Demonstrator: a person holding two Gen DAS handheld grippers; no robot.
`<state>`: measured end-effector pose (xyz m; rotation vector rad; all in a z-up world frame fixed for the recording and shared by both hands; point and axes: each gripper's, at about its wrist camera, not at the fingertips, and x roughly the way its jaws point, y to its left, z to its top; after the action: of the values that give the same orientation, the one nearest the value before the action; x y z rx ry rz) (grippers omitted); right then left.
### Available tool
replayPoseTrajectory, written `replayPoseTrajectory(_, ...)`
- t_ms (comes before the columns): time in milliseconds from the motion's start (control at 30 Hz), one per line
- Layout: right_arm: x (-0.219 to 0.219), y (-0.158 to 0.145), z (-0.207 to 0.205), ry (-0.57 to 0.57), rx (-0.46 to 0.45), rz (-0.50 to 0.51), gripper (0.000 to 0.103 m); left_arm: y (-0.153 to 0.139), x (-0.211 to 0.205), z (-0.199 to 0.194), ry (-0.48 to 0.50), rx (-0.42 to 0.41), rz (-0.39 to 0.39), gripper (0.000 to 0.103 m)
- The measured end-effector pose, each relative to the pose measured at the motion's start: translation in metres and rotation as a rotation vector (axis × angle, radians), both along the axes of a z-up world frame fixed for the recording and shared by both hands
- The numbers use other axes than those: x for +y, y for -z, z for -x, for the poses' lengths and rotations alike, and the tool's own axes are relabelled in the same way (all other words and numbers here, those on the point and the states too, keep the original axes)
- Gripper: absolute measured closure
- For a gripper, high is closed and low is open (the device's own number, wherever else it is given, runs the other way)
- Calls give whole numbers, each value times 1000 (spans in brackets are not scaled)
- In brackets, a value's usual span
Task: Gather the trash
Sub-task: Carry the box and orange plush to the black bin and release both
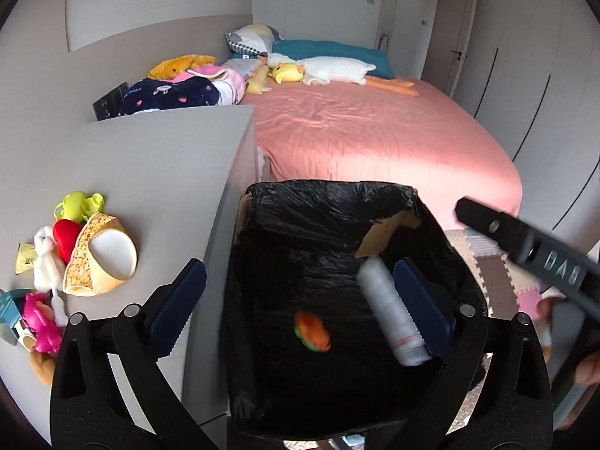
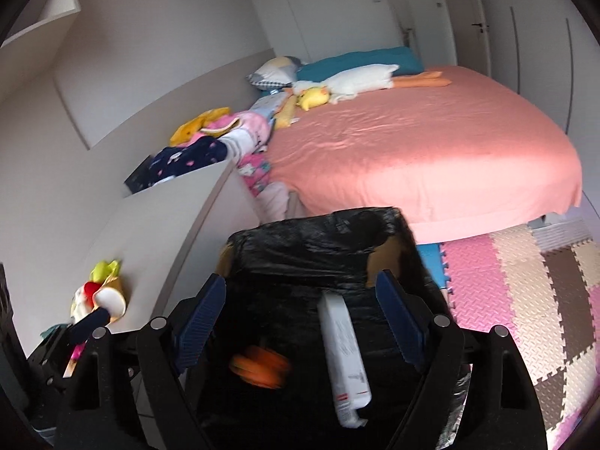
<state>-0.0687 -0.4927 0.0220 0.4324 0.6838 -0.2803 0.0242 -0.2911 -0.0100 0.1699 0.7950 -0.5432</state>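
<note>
A cardboard box lined with a black trash bag [image 1: 330, 193] [image 2: 318, 234] stands on the floor below both grippers. My left gripper [image 1: 298, 300] is open over it. A blurred orange-and-green piece [image 1: 312, 332] is between its jaws and touches neither pad. My right gripper [image 2: 300, 322] is also open over the bag. A white tube [image 2: 345, 356] hangs lengthwise between its pads, apart from both. In the left wrist view the white tube [image 1: 390, 311] shows close beside the right pad. The orange piece [image 2: 260, 371] is a blur inside the bag's mouth.
A grey cabinet [image 1: 150, 172] stands left of the box, with small toys and a patterned cup [image 1: 101, 258] on top. A bed with a pink sheet [image 1: 375, 131] lies behind. Foam puzzle mats [image 2: 525, 300] cover the floor on the right, with wardrobe doors beyond.
</note>
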Motion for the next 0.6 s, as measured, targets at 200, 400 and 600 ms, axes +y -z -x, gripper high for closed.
replayPoseTrajectory(200, -1, 3, -3, -2, 0, -5, 20, 0, 15, 2, -49, -2, -12, 6)
replayPoseTrajectory(400, 14, 6, -10, -44, 15, 5, 20, 1, 28, -3, -80, 0, -16, 6)
replayPoseTrajectory(600, 31, 6, -18, -94, 25, 11, 20, 0, 45, -1, -110, -8, -23, 6)
